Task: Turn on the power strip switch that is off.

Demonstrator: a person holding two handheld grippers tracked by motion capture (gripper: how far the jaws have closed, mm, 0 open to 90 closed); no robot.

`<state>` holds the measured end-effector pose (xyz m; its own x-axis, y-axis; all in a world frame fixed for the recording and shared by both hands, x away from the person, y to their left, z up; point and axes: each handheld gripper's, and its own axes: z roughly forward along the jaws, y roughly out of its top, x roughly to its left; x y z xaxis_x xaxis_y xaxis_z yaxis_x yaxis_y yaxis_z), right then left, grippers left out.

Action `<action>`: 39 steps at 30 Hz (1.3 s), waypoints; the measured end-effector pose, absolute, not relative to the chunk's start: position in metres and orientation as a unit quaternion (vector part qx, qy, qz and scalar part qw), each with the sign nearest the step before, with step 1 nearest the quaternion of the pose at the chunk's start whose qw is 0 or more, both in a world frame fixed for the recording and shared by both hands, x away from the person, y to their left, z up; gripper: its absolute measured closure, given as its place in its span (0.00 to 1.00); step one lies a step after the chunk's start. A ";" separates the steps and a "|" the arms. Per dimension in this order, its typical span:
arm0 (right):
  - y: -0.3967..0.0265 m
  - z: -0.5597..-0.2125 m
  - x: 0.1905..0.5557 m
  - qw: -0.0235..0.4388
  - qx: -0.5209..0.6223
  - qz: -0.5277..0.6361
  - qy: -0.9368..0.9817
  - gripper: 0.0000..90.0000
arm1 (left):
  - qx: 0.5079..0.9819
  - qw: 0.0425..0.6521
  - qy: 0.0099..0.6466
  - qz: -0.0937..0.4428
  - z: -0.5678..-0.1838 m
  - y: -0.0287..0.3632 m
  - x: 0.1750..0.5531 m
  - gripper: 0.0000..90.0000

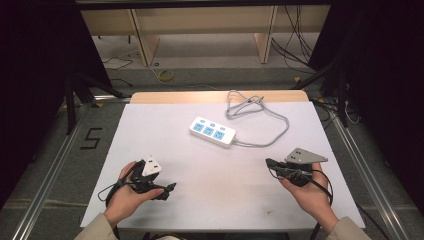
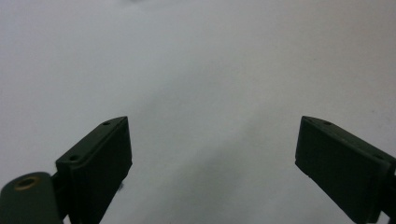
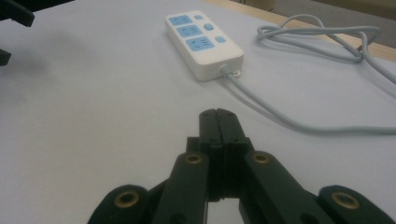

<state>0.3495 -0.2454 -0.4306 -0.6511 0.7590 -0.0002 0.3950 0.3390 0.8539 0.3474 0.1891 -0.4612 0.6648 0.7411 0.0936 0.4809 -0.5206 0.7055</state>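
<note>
Left hand [image 1: 129, 192] sits at about 7 o'clock on the white table [image 1: 210, 195], palm wrapped around the left gripper [image 1: 167, 190], forearm coming in from the bottom edge. The gripper lies low over the table and points toward 3 o'clock. In the left gripper view its 2 black jaws stand wide apart with bare white table between them, nothing held.

Right hand [image 1: 307, 192] sits at about 5 o'clock, palm up under the right gripper [image 1: 269, 162], which points toward 10 o'clock, roughly at the power strip. Its grey three-cornered plate [image 1: 305, 156] lies on top, and a black cable [image 1: 327, 187] loops by the wrist. In the right gripper view the 2 jaws are pressed flat together, nothing between them, tips low over the table.

The power strip [image 1: 213, 131] lies flat just past table centre, toward 12 o'clock, well apart from both grippers. It is a white oblong block, set diagonally, with 3 light blue socket panels in a row and 3 small light blue buttons along 1 long side. Its grey cord [image 1: 265, 141] leaves the end nearest the right gripper, sweeps out toward 2 o'clock, then bunches in loose loops at the far table edge near 12 o'clock. The plug end can't be made out.
</note>
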 end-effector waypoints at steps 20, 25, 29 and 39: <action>-0.222 -0.427 0.371 0.207 0.353 0.444 0.797 1.00 | 0.851 0.334 0.358 0.192 -0.461 0.188 0.347 0.13; -0.216 -0.426 0.376 0.209 0.353 0.444 0.797 1.00 | 0.850 0.336 0.358 0.193 -0.461 0.188 0.347 0.14; -0.212 -0.426 0.380 0.209 0.352 0.443 0.798 1.00 | 0.850 0.336 0.358 0.193 -0.461 0.188 0.347 0.14; -0.204 -0.426 0.390 0.206 0.351 0.441 0.800 1.00 | 0.849 0.337 0.358 0.192 -0.461 0.188 0.347 0.14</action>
